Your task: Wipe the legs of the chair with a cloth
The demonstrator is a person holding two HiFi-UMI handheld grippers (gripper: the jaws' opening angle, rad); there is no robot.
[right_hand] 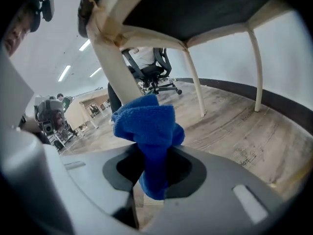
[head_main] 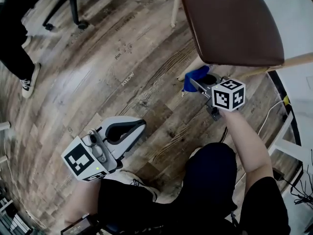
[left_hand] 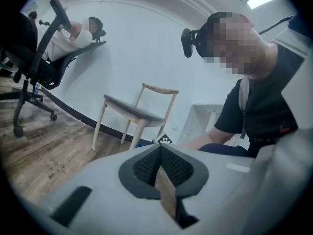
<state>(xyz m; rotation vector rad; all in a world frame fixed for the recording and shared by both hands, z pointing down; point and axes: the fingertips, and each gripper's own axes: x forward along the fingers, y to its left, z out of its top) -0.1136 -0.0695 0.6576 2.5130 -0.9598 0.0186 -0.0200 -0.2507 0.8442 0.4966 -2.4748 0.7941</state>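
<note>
The right tool (right_hand: 154,169) is clamped on a blue cloth (right_hand: 146,124), gripped by its lower end so that a thick bunch stands proud of the jaws. That leaves soft fabric, not the tool's body, to meet the wood. The bunch sits against the nearest leg (right_hand: 113,67) of the chair (head_main: 230,23), low down under the brown seat and close to the floor (head_main: 122,58), which looks like the right place from which to rub along the leg. In the right gripper view this leg runs lengthwise from the seat frame at the top down behind the cloth, leaning a little rather than standing plumb. The cloth's own long axis runs up out of the jaws toward it. The two farther legs (right_hand: 195,82) stand well apart from the cloth and appear untouched at this moment. The left tool (head_main: 128,127) hangs near the person's knee, well clear of the chair, with its jaws together and nothing between them — it seems to be kept out of the way, since the wiping needs only one hand.
</note>
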